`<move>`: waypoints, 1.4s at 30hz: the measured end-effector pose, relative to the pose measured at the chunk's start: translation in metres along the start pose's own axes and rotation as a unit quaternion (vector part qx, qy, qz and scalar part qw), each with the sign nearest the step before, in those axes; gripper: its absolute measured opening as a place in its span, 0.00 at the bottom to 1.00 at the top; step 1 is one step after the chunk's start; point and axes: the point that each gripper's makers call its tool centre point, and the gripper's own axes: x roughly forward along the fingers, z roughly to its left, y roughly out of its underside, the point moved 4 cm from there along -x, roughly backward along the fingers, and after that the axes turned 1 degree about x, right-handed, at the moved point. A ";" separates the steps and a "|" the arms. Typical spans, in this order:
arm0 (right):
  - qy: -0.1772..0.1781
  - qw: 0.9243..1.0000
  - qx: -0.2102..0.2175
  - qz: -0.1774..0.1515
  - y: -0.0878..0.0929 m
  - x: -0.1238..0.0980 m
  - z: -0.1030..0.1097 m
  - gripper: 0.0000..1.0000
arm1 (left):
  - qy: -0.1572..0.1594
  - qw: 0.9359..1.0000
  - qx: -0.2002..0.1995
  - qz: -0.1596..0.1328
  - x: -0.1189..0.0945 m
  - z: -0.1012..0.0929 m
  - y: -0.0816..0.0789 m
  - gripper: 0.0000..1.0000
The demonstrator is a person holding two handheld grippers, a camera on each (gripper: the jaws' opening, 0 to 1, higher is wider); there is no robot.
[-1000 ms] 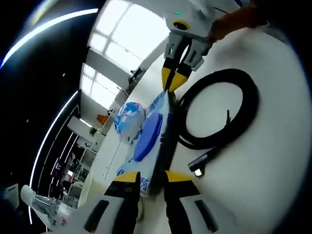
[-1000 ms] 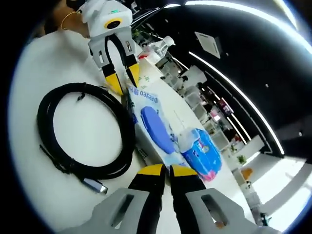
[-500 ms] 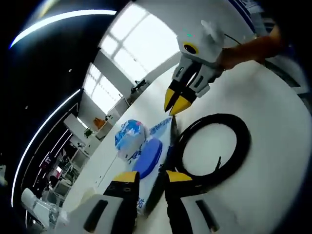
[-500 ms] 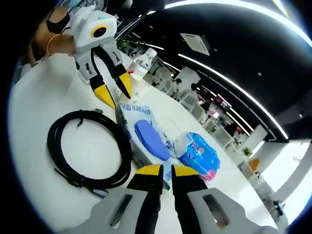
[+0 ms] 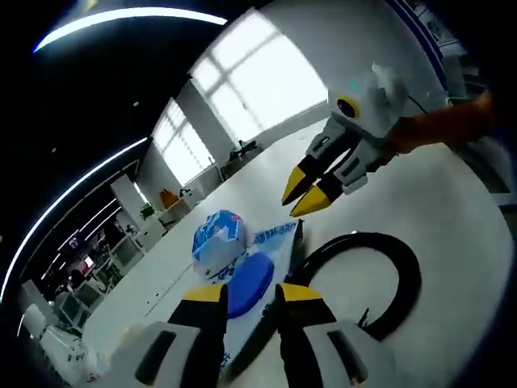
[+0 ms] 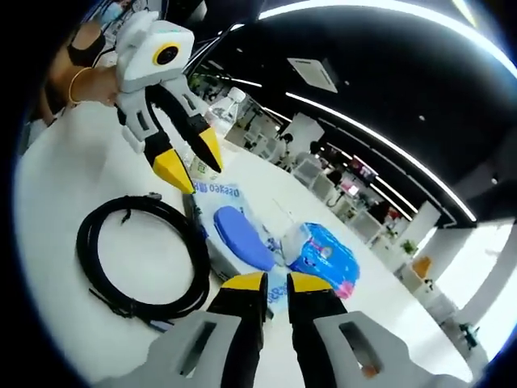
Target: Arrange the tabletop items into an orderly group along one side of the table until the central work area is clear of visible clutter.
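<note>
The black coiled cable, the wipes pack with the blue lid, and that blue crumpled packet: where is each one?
black coiled cable (image 6: 97, 230): right gripper view, left arc of the coil.
wipes pack (image 6: 242, 230): right gripper view, on its blue oval lid.
blue crumpled packet (image 5: 218, 241): left gripper view, its middle.

Black cable (image 6: 141, 259) coiled flat on white table (image 6: 56, 194) — just beside wipes pack (image 6: 238, 238) with blue lid; blue-and-white packet (image 6: 323, 255) beyond.

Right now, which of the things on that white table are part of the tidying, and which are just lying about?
Part of the tidying:
- coiled black cable
- flat white wipes pack with blue oval lid
- crumpled blue and white packet

Just lying about:
- clear plastic bottle, farther back on the white table
</note>
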 end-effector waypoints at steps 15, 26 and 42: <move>0.019 1.000 0.013 0.003 0.001 0.001 -0.017 0.11 | -0.019 0.998 -0.065 0.002 0.032 0.018 -0.002 0.24; 0.046 0.998 0.000 0.032 0.004 0.009 -0.026 0.11 | -0.056 0.988 -0.144 -0.006 0.057 0.025 -0.003 0.26; 0.100 0.994 0.037 0.023 0.013 0.009 -0.055 0.11 | -0.035 0.981 -0.193 0.003 0.085 0.016 0.002 0.23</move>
